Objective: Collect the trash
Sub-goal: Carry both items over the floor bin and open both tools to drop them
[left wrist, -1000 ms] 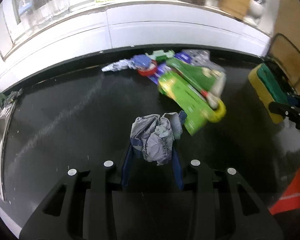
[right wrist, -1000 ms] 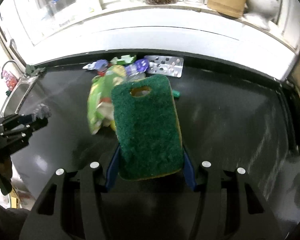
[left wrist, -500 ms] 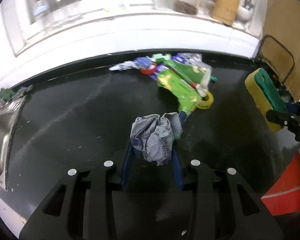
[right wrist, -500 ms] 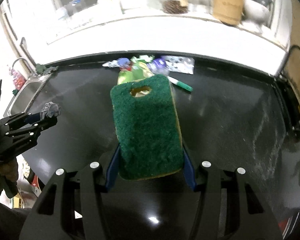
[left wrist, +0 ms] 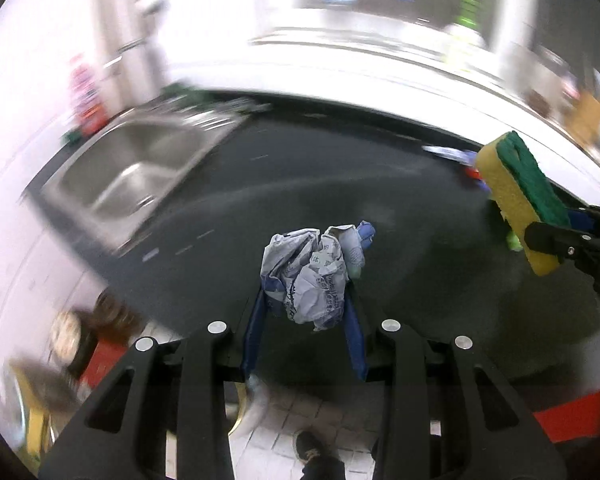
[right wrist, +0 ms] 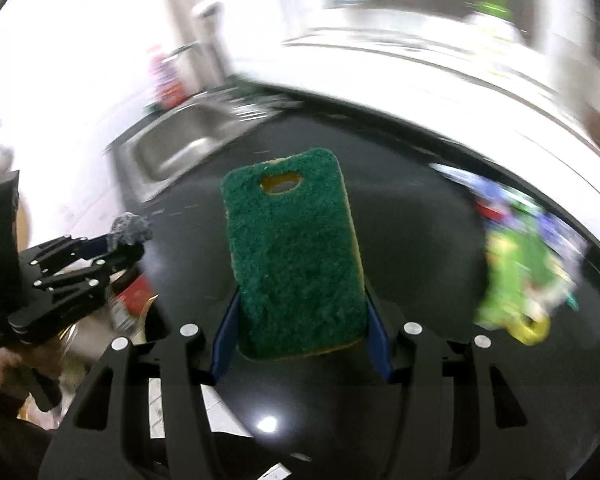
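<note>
My left gripper (left wrist: 305,304) is shut on a crumpled grey-white paper wad (left wrist: 312,272), held in the air above the near edge of the black counter (left wrist: 260,184). My right gripper (right wrist: 300,320) is shut on a green and yellow sponge (right wrist: 296,256), upright between the blue pads. The right wrist view shows the left gripper (right wrist: 124,240) with its wad at the left. In the left wrist view the sponge (left wrist: 516,200) shows at the right. A blurred heap of green and purple wrappers (right wrist: 524,264) with a yellow ring lies on the counter to the right.
A steel sink (left wrist: 136,172) is set into the counter's left end, with a tap and bottles behind it. Below the counter edge are a tiled floor (left wrist: 284,416), a shoe (left wrist: 308,444), red items (left wrist: 568,420) and a yellow-rimmed container (left wrist: 32,412). A person's hand (right wrist: 4,368) grips the left tool.
Both grippers have swung left and back from the trash heap toward the counter's near edge, still holding the wad and the sponge. The sink and the floor have come into view; the heap now lies far right.
</note>
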The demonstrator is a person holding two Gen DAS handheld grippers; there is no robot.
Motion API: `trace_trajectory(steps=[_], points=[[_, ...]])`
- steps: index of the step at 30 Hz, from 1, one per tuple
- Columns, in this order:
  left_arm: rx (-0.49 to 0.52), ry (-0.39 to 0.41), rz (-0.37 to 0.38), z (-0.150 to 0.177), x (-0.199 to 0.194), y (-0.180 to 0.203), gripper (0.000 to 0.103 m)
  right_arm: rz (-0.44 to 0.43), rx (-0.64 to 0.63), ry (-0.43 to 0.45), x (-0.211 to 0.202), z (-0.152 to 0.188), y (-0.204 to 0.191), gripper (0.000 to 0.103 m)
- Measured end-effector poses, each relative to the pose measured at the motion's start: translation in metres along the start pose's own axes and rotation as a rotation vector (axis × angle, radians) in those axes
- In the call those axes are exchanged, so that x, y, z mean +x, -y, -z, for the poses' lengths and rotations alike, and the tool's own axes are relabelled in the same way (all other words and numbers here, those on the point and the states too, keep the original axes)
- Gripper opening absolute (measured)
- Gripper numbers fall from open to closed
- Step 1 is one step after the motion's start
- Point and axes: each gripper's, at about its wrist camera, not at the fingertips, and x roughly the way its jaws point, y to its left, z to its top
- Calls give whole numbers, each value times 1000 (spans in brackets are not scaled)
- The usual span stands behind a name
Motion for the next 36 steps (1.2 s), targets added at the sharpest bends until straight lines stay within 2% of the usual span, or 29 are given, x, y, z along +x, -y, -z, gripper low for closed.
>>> trace_trajectory(steps=[5,9,13,17,23,27,36], points=[[-174,-31,-118,39,-16,-80,35,-144,-186,-68,48,-20,-98,54],[-304,-61,-191,77,-27,-134,35,-256,-292,-140,81,-21,-171,54],[-383,-88,-222,107,-26,-172,35,-335,-332,-230,112,-15,-230,54],[-446,-124,-221,133,-11,-199,35,-363,-297,-322,141,-10,-265,54],[-553,-148,-167,156,13,-227,35,-336,-213,-420,183,-7,-287,54],[-536,-156,-158,158,26,-231,35,-316,-184,-468,202,-6,-290,55],[-515,-164,-137,151,39,-233,35,-291,-177,-487,215,-8,-292,55]])
